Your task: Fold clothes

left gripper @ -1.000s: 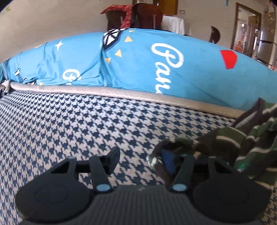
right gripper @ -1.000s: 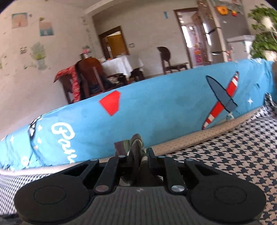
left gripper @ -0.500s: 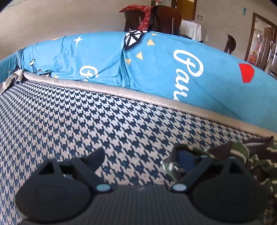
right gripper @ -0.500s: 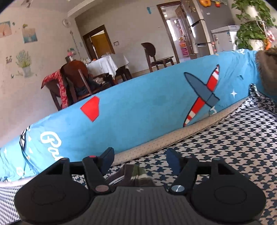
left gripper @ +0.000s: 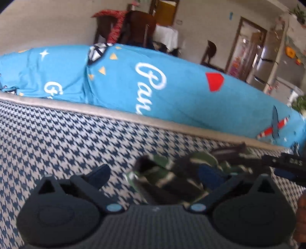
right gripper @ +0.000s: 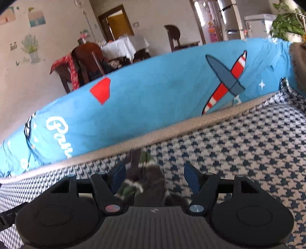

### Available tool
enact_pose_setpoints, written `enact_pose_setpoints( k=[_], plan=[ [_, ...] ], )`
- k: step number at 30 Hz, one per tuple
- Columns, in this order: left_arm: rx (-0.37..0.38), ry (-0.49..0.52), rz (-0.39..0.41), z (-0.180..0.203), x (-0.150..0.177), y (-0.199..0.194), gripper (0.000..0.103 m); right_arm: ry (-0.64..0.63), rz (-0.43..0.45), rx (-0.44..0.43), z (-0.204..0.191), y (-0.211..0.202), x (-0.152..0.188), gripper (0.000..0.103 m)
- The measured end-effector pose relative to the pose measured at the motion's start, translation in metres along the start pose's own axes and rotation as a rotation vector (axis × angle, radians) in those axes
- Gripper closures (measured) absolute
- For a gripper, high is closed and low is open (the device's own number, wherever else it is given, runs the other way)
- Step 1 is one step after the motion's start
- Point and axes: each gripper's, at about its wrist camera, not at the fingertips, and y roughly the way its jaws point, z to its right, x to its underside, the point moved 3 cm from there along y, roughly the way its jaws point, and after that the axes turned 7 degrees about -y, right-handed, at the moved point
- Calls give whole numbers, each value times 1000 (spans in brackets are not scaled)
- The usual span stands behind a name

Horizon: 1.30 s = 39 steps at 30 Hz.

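Two tongs over houndstooth cover (left gripper: 67, 138). Left tongs (left gripper: 155, 175) opening, wide, pads clear of green striped garment (left gripper: 172, 178) lying between them. Right tongs (right gripper: 155, 177) parted, garment loose between, unclamped. Blue cushion (right gripper: 153, 99) behind.

I am looking into a lived-in family home. Behind the blue cartoon-print cushion (right gripper: 153, 107) stands a dining table with a white cloth (right gripper: 124, 46) and wooden chairs (right gripper: 88, 61); a fridge (right gripper: 229, 17) stands further right, wall stickers (right gripper: 30, 47) to its left.
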Motion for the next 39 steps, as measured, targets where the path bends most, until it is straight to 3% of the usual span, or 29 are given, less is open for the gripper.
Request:
enact_pose_setpoints(
  k=[7, 13, 18, 24, 25, 27, 29, 32, 39],
  plan=[
    [50, 21, -85, 10, 15, 3, 0, -49, -82, 1, -1, 4, 19, 29],
    [103, 120, -140, 29, 32, 4, 0, -44, -145, -72, -4, 11, 31, 24],
    [79, 205, -172, 41, 48, 13, 0, 2, -181, -104, -10, 18, 40, 21],
    [-6, 231, -154, 38, 53, 20, 0, -117, -163, -79, -31, 24, 49, 21],
    [-12, 227, -151, 36, 52, 21, 1, -136, -156, -69, -34, 25, 50, 22],
    [-18, 224, -145, 35, 51, 21, 5, -168, -144, -47, -40, 27, 53, 36],
    [-22, 227, -139, 35, 51, 21, 9, -190, -135, -21, -44, 30, 55, 56],
    [-20, 219, -126, 33, 49, 20, 17, -193, -119, 7, -46, 32, 54, 79],
    [-29, 195, -67, 25, 33, 13, 24, -173, 21, -2, -52, 17, 37, 86]
  ],
)
